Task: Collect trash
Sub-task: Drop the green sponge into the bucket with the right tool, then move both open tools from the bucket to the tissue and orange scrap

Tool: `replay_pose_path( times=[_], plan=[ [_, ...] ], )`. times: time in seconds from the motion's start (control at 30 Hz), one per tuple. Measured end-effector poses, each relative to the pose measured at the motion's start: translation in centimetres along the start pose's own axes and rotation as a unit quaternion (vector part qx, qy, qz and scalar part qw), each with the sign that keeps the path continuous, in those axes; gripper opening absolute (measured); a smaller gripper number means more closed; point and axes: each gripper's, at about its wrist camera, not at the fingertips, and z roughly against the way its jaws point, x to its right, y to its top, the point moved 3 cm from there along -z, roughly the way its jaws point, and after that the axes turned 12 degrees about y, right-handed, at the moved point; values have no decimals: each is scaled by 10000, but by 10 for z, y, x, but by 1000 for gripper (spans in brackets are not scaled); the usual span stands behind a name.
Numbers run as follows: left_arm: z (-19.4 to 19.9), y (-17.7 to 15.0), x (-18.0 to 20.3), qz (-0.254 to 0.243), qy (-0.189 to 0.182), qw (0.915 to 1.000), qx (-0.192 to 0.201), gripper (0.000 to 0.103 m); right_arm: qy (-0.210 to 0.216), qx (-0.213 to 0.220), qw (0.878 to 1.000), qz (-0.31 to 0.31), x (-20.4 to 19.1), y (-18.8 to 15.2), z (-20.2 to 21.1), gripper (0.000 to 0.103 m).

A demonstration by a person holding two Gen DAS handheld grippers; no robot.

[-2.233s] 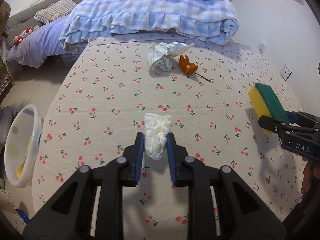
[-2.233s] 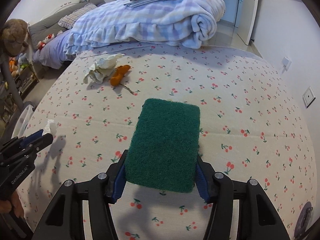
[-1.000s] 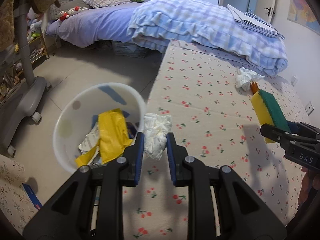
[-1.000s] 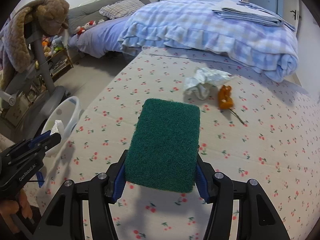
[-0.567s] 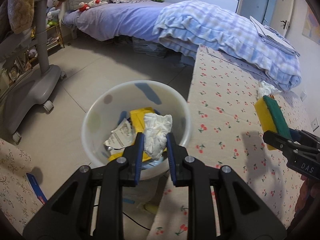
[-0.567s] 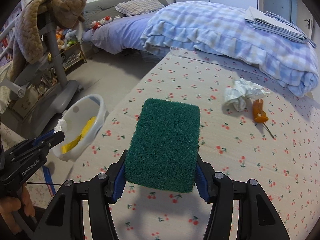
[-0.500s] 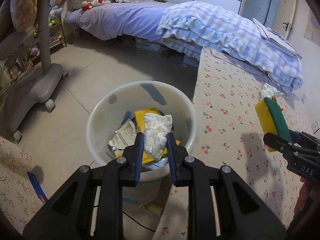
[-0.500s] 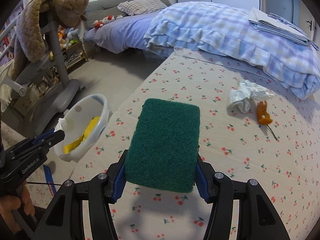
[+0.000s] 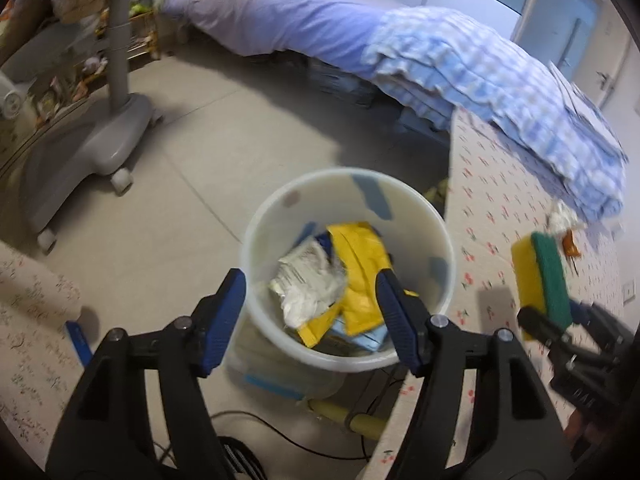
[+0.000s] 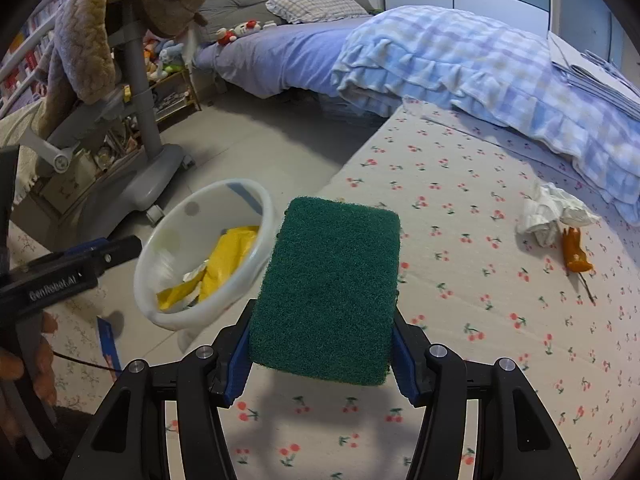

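My left gripper [image 9: 310,280] hangs over the white trash bin [image 9: 264,236], its jaws opening with nothing between them. A crumpled white tissue [image 9: 308,300] lies loose in the bin on yellow wrappers [image 9: 360,264]. My right gripper [image 10: 324,320] is shut on a green-and-yellow sponge [image 10: 332,292] above the cherry-print bed's edge, just right of the bin [image 10: 192,208]. In the left wrist view the sponge [image 9: 540,276] shows at the right. More trash lies far off on the bed: a crumpled white paper [image 10: 548,212] and an orange scrap [image 10: 574,250].
A grey wheeled stand [image 9: 92,136] with a brown plush toy [image 10: 120,12] stands on the floor left of the bin. A blue checked quilt [image 10: 480,60] is piled at the bed's far end. A black cable [image 9: 280,428] runs on the floor below the bin.
The left jaws have spread and the white tissue has dropped from them into the bin. Both grippers have drifted left, and the bin now looks closer in both views.
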Motion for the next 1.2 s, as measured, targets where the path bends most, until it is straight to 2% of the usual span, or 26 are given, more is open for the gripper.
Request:
replay_pose_path(
  times=[0.13, 0.27, 0.4, 0.67, 0.77, 0.83, 1.2],
  plan=[
    [0, 6, -19, 191, 138, 9996, -127, 76, 81, -57, 9999, 105, -14, 5, -11, 59],
    [-8, 5, -31, 305, 288, 9983, -401, 77, 170, -102, 9997, 168, -26, 10, -21, 60],
    [-12, 5, -37, 464, 204, 9971, -568, 77, 243, -112, 9994, 203, -37, 15, -30, 60],
    [-11, 6, -52, 697, 223, 9953, -640, 77, 355, 7, 9991, 226, -55, 30, -41, 62],
    [-11, 7, -55, 755, 228, 9948, -646, 77, 569, 79, 9981, 244, -59, 34, -44, 72],
    [-10, 7, -56, 785, 194, 9946, -646, 77, 549, 199, 9980, 240, -60, 38, -42, 78],
    [-8, 5, -47, 648, 131, 9958, -625, 77, 300, 335, 9989, 148, -39, 36, -17, 78]
  ],
)
